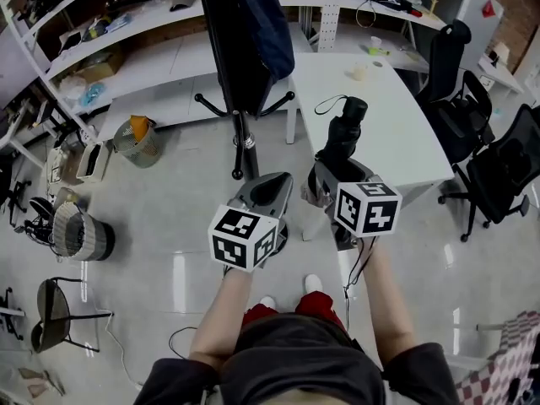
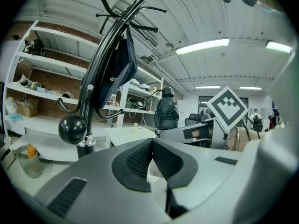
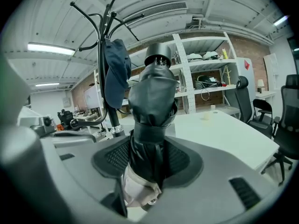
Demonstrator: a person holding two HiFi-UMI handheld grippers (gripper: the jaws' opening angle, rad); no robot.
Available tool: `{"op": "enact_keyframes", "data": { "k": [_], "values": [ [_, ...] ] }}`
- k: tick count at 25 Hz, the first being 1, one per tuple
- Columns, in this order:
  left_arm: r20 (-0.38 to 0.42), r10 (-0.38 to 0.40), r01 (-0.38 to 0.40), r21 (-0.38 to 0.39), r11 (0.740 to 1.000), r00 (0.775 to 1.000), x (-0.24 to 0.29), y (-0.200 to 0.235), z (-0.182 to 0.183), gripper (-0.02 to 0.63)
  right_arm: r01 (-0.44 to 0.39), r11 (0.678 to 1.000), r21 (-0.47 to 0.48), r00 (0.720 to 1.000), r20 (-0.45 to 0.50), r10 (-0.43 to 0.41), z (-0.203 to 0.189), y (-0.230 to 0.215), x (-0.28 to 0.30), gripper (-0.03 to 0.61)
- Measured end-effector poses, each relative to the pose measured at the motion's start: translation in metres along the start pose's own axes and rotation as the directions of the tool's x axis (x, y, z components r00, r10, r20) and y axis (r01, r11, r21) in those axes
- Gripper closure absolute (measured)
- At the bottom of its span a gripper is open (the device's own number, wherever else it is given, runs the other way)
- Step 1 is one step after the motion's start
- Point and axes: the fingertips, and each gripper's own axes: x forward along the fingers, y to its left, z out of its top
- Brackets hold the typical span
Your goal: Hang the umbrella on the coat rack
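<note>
Over glossy workshop floor [image 1: 169, 226], gripping folded black umbrella [image 3: 152, 111] upright between right gripper [image 3: 147, 160] pads, just beside white table [image 1: 396, 133] edge; carrying left gripper [image 2: 152, 160] empty, pads pressed together; facing black coat rack [image 2: 100, 64] bearing dark blue garment [image 2: 117, 73].

A pale, glossy grey floor [image 1: 169, 201] carries most of what is here. On it stand the splayed feet of a black metal coat rack [image 1: 243, 146], a round wire-mesh wastebasket [image 1: 137, 144] with something orange inside, a second mesh bin [image 1: 80, 232] further left, and black wheeled office chairs [image 1: 502, 175] on the right. A white rectangular table [image 1: 405, 142] stands beside the rack and bears a small pale cup [image 1: 360, 72] near its far end. White shelving [image 1: 160, 62] lines the back.
</note>
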Motion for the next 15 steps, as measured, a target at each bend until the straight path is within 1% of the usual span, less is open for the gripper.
{"op": "enact_keyframes", "data": {
  "k": [6, 15],
  "values": [
    [-0.004, 0.100, -0.100, -0.031, 0.994, 0.995, 0.024, 0.013, -0.001, 0.603, -0.076, 0.997, -0.020, 0.996, -0.037, 0.076, 0.005, -0.021, 0.030, 0.374],
    [-0.019, 0.223, -0.224, -0.068, 0.972, 0.975, 0.056, 0.034, -0.005, 0.603, -0.172, 0.984, -0.045, 0.982, -0.089, 0.167, 0.011, -0.049, 0.077, 0.374]
  ]
}}
